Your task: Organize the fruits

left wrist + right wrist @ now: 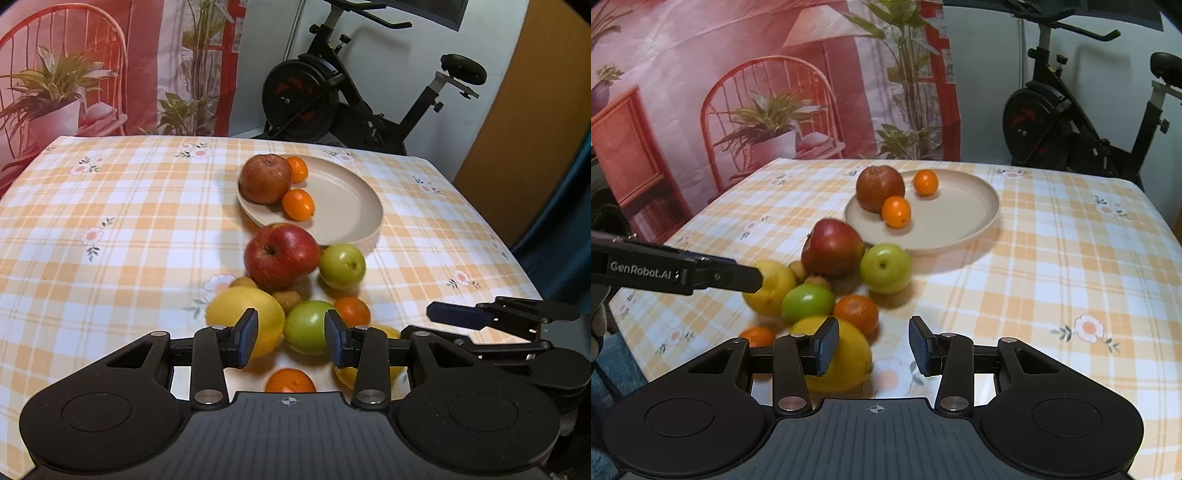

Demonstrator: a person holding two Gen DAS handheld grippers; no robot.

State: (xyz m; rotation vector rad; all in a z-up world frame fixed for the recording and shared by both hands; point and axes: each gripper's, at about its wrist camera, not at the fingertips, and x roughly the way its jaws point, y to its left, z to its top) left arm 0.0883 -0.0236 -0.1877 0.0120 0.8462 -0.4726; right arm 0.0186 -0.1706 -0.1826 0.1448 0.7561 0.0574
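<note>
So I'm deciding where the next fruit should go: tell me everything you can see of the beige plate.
The beige plate is round and shallow with a low raised rim, matte, plastic or ceramic by its look. It sits flat on the checked tablecloth, towards the far side. On its left part lie a dull red apple and two small oranges; the right part is bare. A brighter red apple and a green apple lie on the cloth at its near edge; contact is unclear. Neither hand-held gripper touches it.

tablecloth [1052, 236]: orange-and-white check with small flowers. plate [964, 218]: plain beige. on it a dull red-brown apple [880, 187] and two orange citrus fruits. off the plate, a red apple [831, 253], green apples, yellow lemons, orange tangerines.
</note>
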